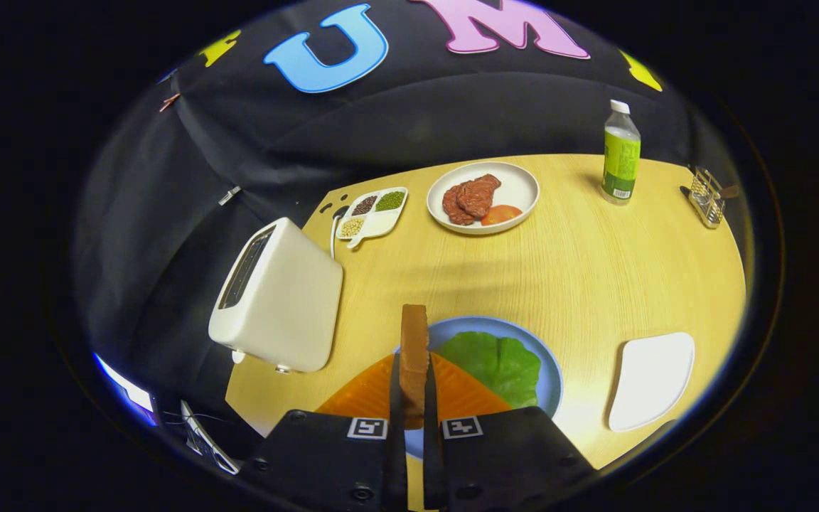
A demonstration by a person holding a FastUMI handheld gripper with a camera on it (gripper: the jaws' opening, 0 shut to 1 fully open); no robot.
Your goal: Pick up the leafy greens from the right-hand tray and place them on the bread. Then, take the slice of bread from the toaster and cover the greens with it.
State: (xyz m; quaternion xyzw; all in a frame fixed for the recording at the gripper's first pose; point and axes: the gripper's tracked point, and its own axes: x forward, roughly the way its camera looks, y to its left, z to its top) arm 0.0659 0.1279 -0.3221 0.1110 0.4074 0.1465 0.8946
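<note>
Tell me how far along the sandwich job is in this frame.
Done: the leafy greens already lie on the blue plate, and the white tray to the right is bare. In hand: the gripper is shut on the bread slice, held upright above the plate, beside the toaster. Left: laying the slice over the greens.

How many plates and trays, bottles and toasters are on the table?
Plates and trays: 4 — blue plate, meat plate, seed tray, empty white tray
Bottles: 1 — bottle
Toasters: 1 — toaster
Total: 6
The gripper holds a bread slice.
</note>
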